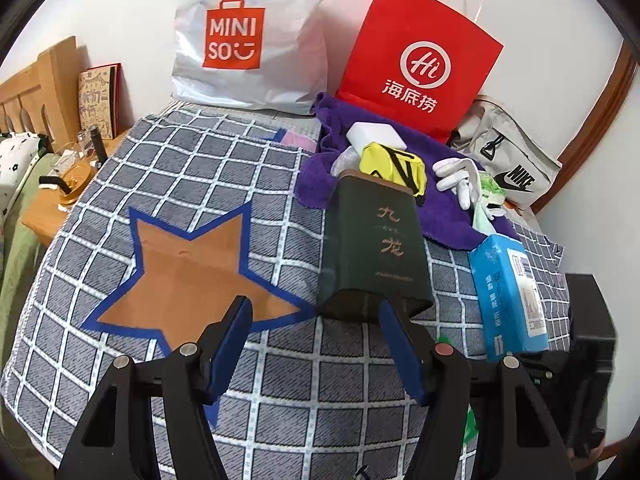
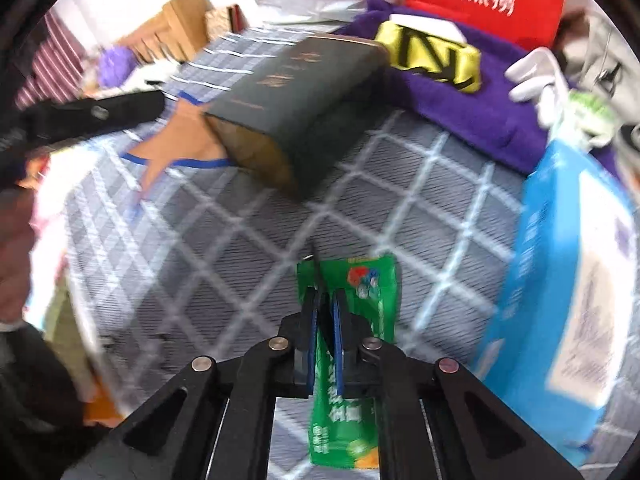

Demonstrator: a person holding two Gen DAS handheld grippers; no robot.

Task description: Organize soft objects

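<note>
My right gripper point(image 2: 326, 298) is shut on a flat green packet point(image 2: 368, 288), which it pinches edge-on just above the checked cloth point(image 2: 224, 264). My left gripper point(image 1: 316, 320) stands open over the same cloth, with nothing between its blue pads. Its right finger nearly reaches the near end of a dark green box point(image 1: 372, 240) that lies on its side. Left of that box, a brown star patch point(image 1: 188, 272) with a blue outline marks the cloth. Behind lies a purple towel point(image 1: 444, 216) bearing a yellow pouch point(image 1: 390, 164), a white block point(image 1: 376, 134) and white gloves point(image 1: 460, 178).
A blue tissue pack point(image 1: 506, 292) lies right of the box. At the back wall stand a white Miniso bag point(image 1: 248, 36), a red paper bag point(image 1: 420, 64) and a grey Nike bag point(image 1: 508, 160). A wooden side table point(image 1: 48, 216) with a glass stands left of the bed.
</note>
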